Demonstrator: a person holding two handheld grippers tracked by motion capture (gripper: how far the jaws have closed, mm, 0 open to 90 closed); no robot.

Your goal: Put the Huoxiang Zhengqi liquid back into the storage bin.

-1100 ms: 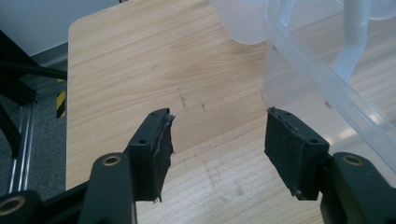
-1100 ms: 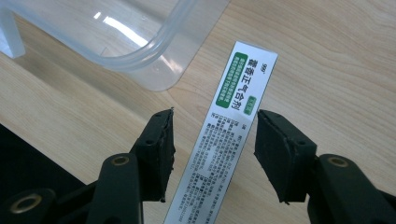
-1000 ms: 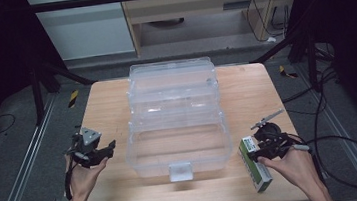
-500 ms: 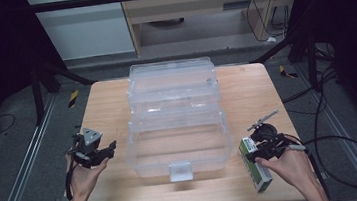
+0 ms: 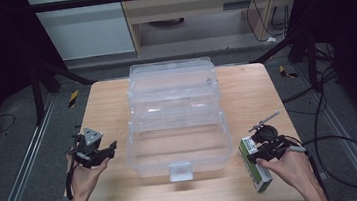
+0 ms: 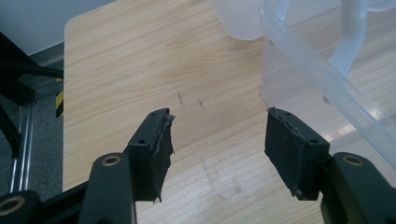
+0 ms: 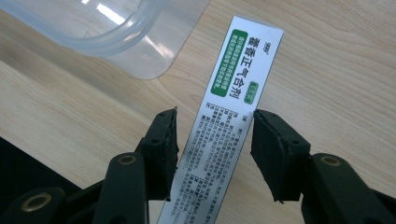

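A long white and green medicine box (image 5: 255, 167) lies flat near the table's front right corner. My right gripper (image 5: 252, 156) is lowered over it. In the right gripper view the box (image 7: 236, 107) runs between the jaws of the right gripper (image 7: 215, 137); the jaws straddle it with a small gap on one side, open. A large clear plastic container (image 5: 177, 131) stands mid-table with its lid tilted back. At its left, my left gripper (image 5: 109, 151) is open, and the left gripper (image 6: 217, 140) has bare wood between its jaws.
The wooden table (image 5: 112, 107) has free room on both sides of the container. A white latch (image 5: 180, 171) sticks out at the container's front. The container's corner (image 6: 327, 88) is close to the left gripper's jaw. Cables trail off the right edge.
My right gripper has shifted slightly down onto the medicine box. The left gripper and the container have not moved.
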